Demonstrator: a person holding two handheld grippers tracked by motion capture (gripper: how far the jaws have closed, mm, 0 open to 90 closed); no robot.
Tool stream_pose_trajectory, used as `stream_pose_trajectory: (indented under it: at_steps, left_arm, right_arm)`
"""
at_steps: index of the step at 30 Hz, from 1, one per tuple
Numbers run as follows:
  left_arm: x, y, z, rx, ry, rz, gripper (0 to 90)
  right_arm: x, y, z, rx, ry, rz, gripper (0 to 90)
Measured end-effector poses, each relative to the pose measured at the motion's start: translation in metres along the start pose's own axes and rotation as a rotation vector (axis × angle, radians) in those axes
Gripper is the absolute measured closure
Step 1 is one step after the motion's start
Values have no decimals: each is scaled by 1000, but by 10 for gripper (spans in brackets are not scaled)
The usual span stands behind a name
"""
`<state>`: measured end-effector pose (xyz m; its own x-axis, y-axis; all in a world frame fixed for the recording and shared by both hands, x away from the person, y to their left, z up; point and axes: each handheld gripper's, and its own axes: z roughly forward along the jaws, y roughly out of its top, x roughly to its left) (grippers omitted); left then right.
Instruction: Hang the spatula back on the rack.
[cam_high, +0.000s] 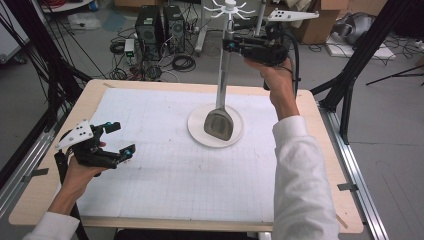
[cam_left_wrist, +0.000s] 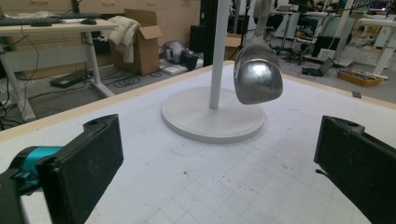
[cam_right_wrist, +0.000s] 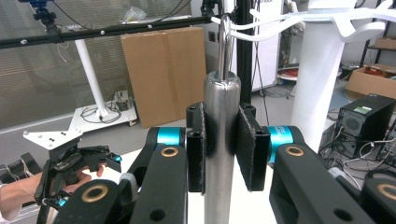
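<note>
High view: right gripper (cam_high: 235, 46) raised above the far side of the worktop (cam_high: 60, 200), held level, its fingers clamped on the handle of a metal spatula (cam_high: 220, 107). Spatula hangs near upright, handle top close under the hooks of a white rack (cam_high: 228, 9); its broad blade sits low over the rack's round white base (cam_high: 199, 131). Whether the blade touches the base cannot be told from here.

Left gripper (cam_high: 119, 140) rests low near the left edge of the worktop, over the white gridded mat (cam_high: 165, 180), well apart from the spatula. Its fingers stand apart, nothing between them. The person's hand wraps its body; white sleeve at the lower edge.

Left gripper view: both black fingers (cam_left_wrist: 86, 163) wide apart over the mat. Beyond them the rack's white pole (cam_left_wrist: 219, 51) rises from the base (cam_left_wrist: 187, 123); the spatula's shiny blade (cam_left_wrist: 258, 79) hangs just right of the pole and appears clear of the base.

Right gripper view: two black pads (cam_right_wrist: 252, 149) press either side of the spatula's round steel handle (cam_right_wrist: 220, 154). A thin metal loop at the handle's top (cam_right_wrist: 225, 46) reaches up to a white hook arm of the rack (cam_right_wrist: 261, 21); whether it is on the hook cannot be told. Left gripper (cam_right_wrist: 70, 168) visible low at left.
</note>
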<state>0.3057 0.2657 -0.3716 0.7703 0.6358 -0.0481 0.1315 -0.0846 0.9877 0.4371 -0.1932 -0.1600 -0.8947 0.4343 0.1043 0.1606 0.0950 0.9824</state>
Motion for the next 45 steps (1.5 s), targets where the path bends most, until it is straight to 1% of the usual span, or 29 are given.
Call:
stream_pose_trajectory:
  at_steps: [8, 15, 20, 24, 25, 27, 28, 29, 31, 34, 39, 40, 43, 45]
  left_arm:
    - [0, 0, 0, 3, -4, 1, 17]
    - [0, -1, 0, 6, -3, 0, 17]
    - [1, -1, 0, 8, 1, -2, 17]
    - [1, -1, 0, 8, -1, 0, 17]
    - [1, -1, 0, 5, -1, 3, 17]
    - [1, 0, -1, 7, 0, 8, 17]
    - [1, 0, -1, 7, -1, 9, 17]
    - [1, 0, -1, 7, -2, 8, 17]
    - [1, 0, -1, 9, -4, 3, 17]
    - [1, 0, -1, 3, -3, 3, 17]
    - [2, 0, -1, 7, 0, 4, 17]
    - [2, 0, -1, 5, 0, -1, 17]
    - [3, -1, 0, 10, 0, 3, 17]
    - [2, -1, 0, 11, -3, 2, 17]
  right_arm:
    - [-8, 0, 5, 6, -6, 7, 759]
    - [-11, -2, 7, 7, -5, 13, 758]
    - [-12, -2, 8, 5, -9, 13, 756]
    - [-11, -2, 8, 9, -23, 5, 748]
    - [-10, -2, 7, 9, -28, 4, 740]
    - [-8, -2, 7, -11, -38, 7, 667]
    - [-7, -1, 7, -13, -53, 6, 649]
    - [-7, -1, 6, -5, -58, 7, 650]
    - [-5, -3, 6, 20, -83, -8, 642]
    - [-4, -8, 3, 16, -96, 2, 626]
    - [1, -16, -3, 13, -114, -7, 608]
    - [2, -18, -5, 12, -120, -8, 593]
    - [5, -26, -11, 15, -136, -4, 562]
    - [7, -32, -16, 10, -142, -5, 516]
